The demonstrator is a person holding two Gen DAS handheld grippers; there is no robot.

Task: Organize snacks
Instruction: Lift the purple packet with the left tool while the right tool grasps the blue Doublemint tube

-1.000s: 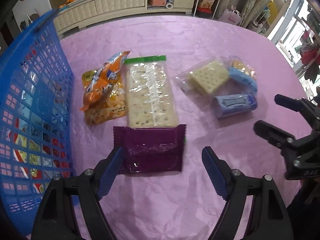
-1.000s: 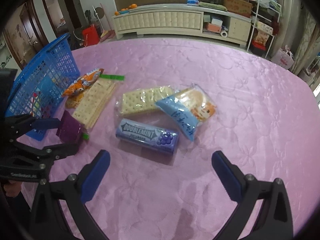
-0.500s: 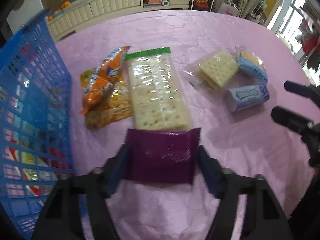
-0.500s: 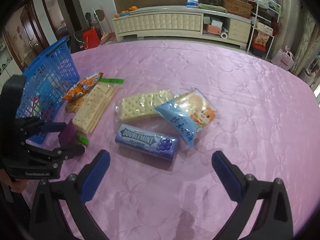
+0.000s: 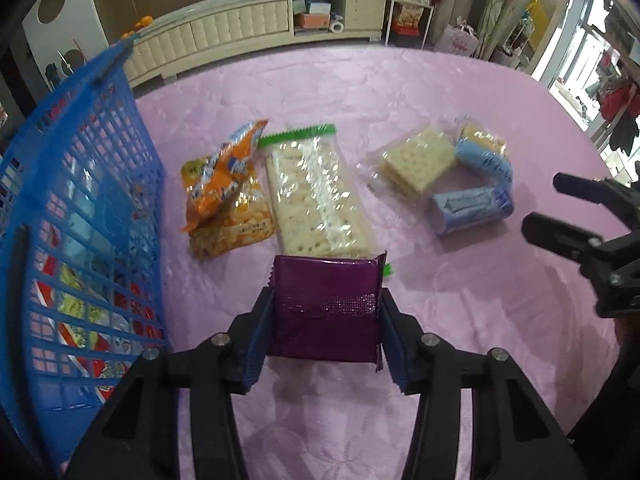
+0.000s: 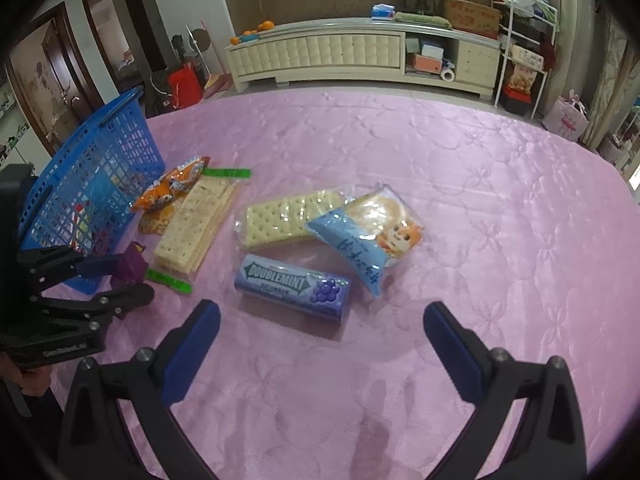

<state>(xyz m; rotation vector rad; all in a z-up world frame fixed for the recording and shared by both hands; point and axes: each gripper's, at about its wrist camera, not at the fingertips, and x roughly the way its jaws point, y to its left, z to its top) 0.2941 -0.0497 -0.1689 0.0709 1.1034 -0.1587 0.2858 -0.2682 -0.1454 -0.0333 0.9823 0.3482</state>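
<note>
1. Purple snack packet (image 5: 325, 308), lower centre of the left wrist view, pinched between the blue pads of the left gripper (image 5: 325, 334), jaws just closed in on it.
2. Blue mesh basket (image 5: 76, 216) along the left edge, colourful wrappers visible through its wall.
3. Cracker sleeve (image 5: 318, 196), orange bag (image 5: 224, 176) and Doublemint box (image 6: 292, 287) lying on the pink tablecloth (image 6: 460, 184).
4. Right gripper (image 6: 320, 336) at frame bottom, fingers spread wide, empty.
</note>
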